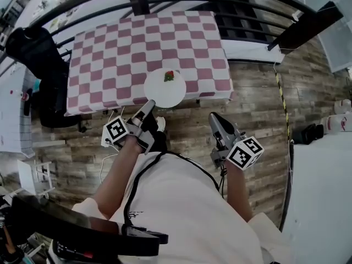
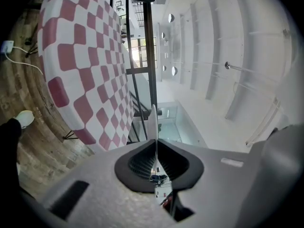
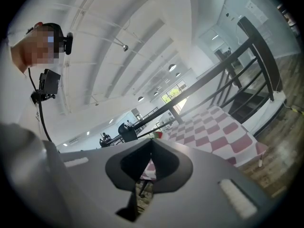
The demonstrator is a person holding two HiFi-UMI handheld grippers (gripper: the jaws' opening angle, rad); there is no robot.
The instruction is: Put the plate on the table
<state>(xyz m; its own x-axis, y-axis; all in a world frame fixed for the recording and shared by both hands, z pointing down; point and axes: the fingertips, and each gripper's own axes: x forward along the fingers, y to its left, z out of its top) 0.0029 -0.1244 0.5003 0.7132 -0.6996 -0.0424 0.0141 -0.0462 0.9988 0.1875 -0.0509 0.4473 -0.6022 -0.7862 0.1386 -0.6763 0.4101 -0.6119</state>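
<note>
Right tongs (image 1: 214, 120) are closed, empty and idle. Left tongs (image 1: 148, 106) clamp the plate (image 1: 160, 92) by its near rim at the desk (image 1: 126, 54) edge. Step: carry-in. Next — advance, lower it flat onto the desk, then release.

No word, number or brand can be read anywhere: the marker cubes (image 1: 116, 130) on the left tongs (image 1: 149, 103) and right tongs (image 1: 213, 117) bear only black-and-white square patterns, and the faint dark print on the person's white shirt (image 1: 181, 202), at 6 o'clock in the head view, is too small to read.
</note>
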